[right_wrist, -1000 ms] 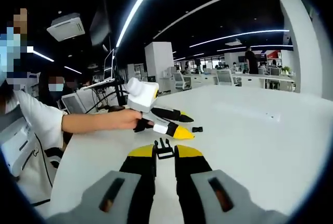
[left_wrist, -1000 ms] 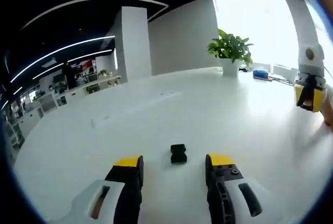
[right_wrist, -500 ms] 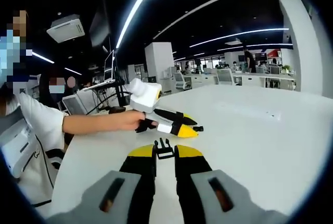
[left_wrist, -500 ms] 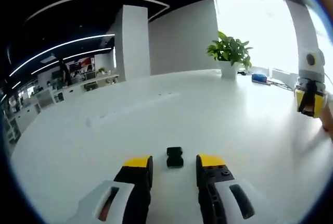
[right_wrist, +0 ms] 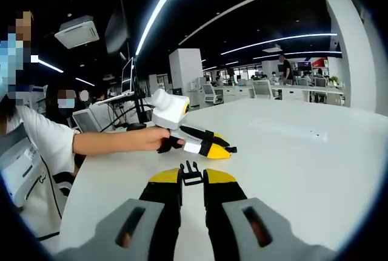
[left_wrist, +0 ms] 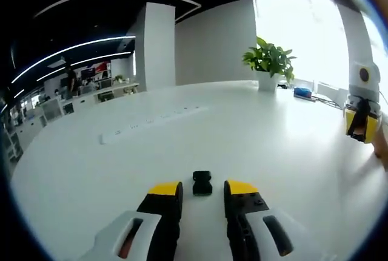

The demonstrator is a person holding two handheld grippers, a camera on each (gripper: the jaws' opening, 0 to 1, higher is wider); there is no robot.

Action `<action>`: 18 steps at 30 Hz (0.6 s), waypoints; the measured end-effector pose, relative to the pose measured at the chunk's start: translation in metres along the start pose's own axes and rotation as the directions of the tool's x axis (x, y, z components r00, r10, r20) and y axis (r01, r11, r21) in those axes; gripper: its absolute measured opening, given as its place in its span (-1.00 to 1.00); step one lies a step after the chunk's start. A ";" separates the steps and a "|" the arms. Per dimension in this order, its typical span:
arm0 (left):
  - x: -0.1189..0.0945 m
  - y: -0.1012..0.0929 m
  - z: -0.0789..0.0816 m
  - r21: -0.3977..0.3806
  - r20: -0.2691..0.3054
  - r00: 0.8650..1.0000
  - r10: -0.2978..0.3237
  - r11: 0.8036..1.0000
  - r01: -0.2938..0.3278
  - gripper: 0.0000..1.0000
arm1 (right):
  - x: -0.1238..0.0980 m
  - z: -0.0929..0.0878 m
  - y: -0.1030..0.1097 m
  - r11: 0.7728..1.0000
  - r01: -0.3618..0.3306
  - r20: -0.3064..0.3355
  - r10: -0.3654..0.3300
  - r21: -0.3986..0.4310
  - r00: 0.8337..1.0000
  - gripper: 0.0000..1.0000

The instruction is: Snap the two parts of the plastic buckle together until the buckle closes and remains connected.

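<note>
In the left gripper view, the socket half of the buckle [left_wrist: 202, 183] lies flat on the white desk [left_wrist: 254, 133], just ahead of the left gripper [left_wrist: 202, 189] and centred in the gap between its yellow tips. Its long axis runs straight away from the gripper; which end carries the opening is too small to tell. The jaws stand a little apart, wider than the piece, and whether they touch it cannot be told. Far to the right of this gripper the right gripper [left_wrist: 362, 128] shows, partly cut off at the edge, yellow tips pointing down.

In the right gripper view, the pronged half of the buckle [right_wrist: 191, 173] sits clamped between the right gripper's [right_wrist: 193, 178] nearly closed jaws, prongs pointing forward, away from the gripper; its rear part is hidden between the tips. Ahead and slightly left, a person's hand [right_wrist: 147, 139] holds the left gripper [right_wrist: 225, 150], whose jaws point to the right, low over the desk, with the socket half a tiny dark shape at their tips. A potted plant [left_wrist: 269, 61] stands far ahead of the left gripper.
</note>
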State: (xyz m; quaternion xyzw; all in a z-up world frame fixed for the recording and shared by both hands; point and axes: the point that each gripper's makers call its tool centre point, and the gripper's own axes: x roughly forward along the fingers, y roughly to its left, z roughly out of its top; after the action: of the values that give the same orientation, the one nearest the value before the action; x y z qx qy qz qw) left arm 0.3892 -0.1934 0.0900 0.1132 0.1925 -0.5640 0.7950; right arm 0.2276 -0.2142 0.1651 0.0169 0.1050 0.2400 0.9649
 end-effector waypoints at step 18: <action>-0.001 -0.003 0.001 0.010 -0.006 1.000 -0.007 1.000 0.007 -0.62 | -0.001 0.000 0.000 1.000 0.006 0.002 -0.006 -0.005 1.000 -0.76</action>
State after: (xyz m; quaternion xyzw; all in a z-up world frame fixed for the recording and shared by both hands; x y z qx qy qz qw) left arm 0.3858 -0.1942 0.0914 0.1183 0.1924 -0.5674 0.7918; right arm 0.2267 -0.2152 0.1657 0.0144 0.1034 0.2376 0.9657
